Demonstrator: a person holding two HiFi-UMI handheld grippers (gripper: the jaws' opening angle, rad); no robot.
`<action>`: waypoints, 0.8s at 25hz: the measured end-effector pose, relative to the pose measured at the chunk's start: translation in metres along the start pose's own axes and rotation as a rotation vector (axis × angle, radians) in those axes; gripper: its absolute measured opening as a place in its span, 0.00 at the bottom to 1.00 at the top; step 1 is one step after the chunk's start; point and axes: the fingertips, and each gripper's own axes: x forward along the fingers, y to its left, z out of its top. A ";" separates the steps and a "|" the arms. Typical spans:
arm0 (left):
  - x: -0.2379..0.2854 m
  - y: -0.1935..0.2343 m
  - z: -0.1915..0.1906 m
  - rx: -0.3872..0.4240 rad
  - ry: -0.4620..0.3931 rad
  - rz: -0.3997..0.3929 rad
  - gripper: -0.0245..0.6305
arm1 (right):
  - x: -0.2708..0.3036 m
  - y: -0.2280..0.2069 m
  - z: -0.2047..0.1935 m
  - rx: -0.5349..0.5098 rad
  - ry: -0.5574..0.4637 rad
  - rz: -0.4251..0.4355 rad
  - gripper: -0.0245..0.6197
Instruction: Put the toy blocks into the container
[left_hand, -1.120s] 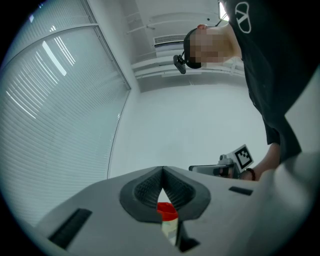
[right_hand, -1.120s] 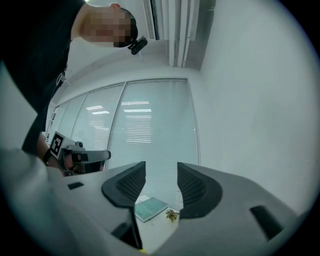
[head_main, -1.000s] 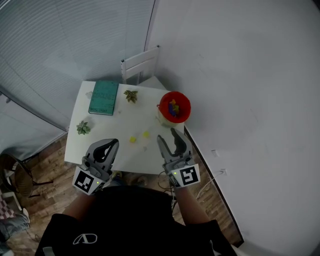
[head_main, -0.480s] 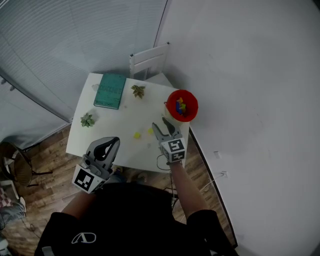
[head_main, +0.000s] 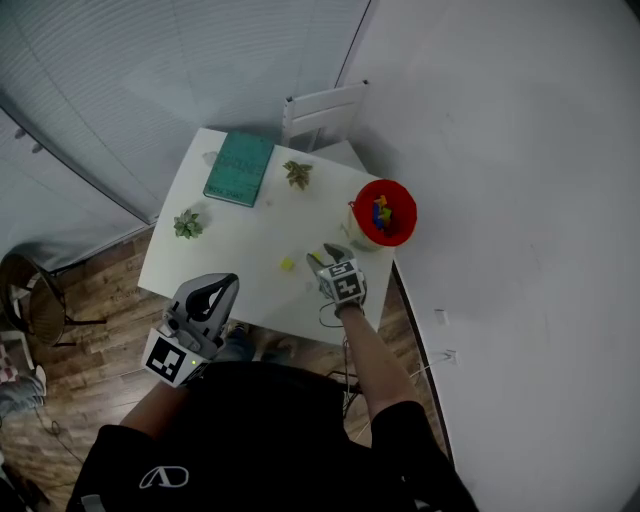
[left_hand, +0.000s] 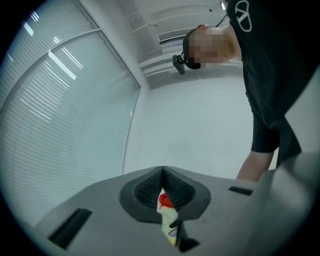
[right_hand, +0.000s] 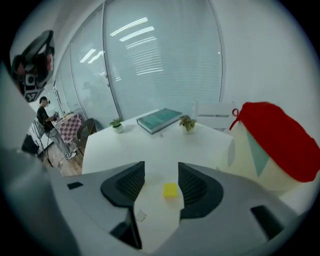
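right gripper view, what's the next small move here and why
Probably lower the right tongs until the pads flank the yellow block. The tongs stand open, and the block lies on the white table in the gap between them. It is untouched and sits nearer the right-hand pad, so a slight shift that way would likely centre it before closing.

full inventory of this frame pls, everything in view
table: 1, white, centre
container: 1, red-topped, table's right edge
coloured blocks: several, mixed, inside container
block: at least 1, yellow, on table
book: 1, teal, table's far side
plants: 2, green, one beside book, one at left edge
chair: 1, white, behind table
left gripper: grey, shut, empty, off table's near edge
right gripper: grey, open, block between fingers, untouched
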 end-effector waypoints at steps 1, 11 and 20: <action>-0.002 0.000 -0.002 -0.002 0.004 0.004 0.04 | 0.008 -0.001 -0.009 -0.006 0.039 0.008 0.37; -0.011 0.003 -0.018 -0.022 0.060 0.022 0.04 | 0.050 0.003 -0.044 -0.077 0.269 0.080 0.38; -0.013 0.005 -0.025 -0.016 0.100 0.026 0.04 | 0.065 -0.003 -0.061 -0.107 0.370 0.104 0.31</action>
